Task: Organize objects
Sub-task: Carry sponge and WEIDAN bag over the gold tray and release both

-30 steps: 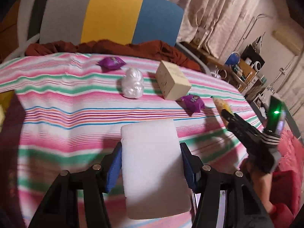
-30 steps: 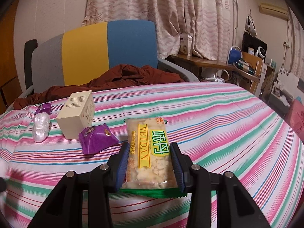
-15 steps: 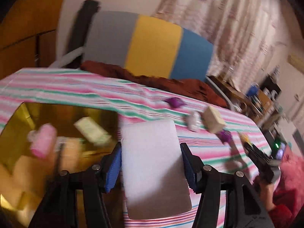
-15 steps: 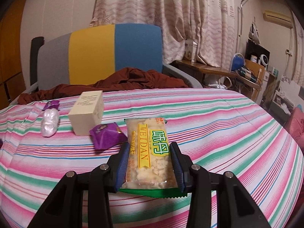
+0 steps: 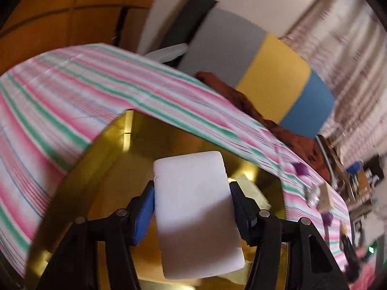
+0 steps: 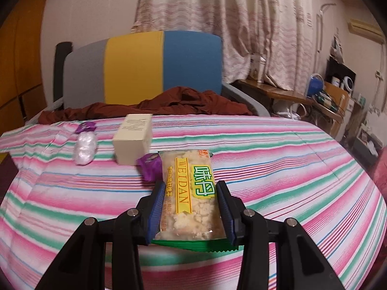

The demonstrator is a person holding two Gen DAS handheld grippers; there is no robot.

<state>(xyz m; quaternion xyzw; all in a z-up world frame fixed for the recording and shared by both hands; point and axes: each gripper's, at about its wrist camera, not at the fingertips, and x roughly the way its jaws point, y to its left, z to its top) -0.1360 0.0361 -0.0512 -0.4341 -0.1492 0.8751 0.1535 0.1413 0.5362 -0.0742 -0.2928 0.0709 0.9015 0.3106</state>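
Note:
My left gripper point(image 5: 191, 200) is shut on a flat white block point(image 5: 196, 212) and holds it over the open gold box point(image 5: 116, 149), which sits on the striped cloth point(image 5: 60, 91). A pale packet point(image 5: 251, 188) lies inside the box, mostly hidden behind the block. My right gripper point(image 6: 191, 207) is shut on a yellow and green snack packet point(image 6: 191, 193) above the striped cloth point(image 6: 278, 159). On the cloth beyond it lie a purple wrapper point(image 6: 150, 164), a cream carton point(image 6: 134, 142), a white wrapped lump point(image 6: 84, 147) and a second purple wrapper point(image 6: 85, 126).
A grey, yellow and blue chair back point(image 6: 145, 67) stands behind the table with a rust-brown cloth point(image 6: 169, 104) draped at its foot. Curtains point(image 6: 229, 29) and a cluttered side desk point(image 6: 314, 96) are at the right. A wooden wall point(image 5: 60, 19) stands left.
My left gripper has swung left with the white block, from over the striped cloth to above the gold box, rolling as it went. The right gripper has risen slightly with its snack packet.

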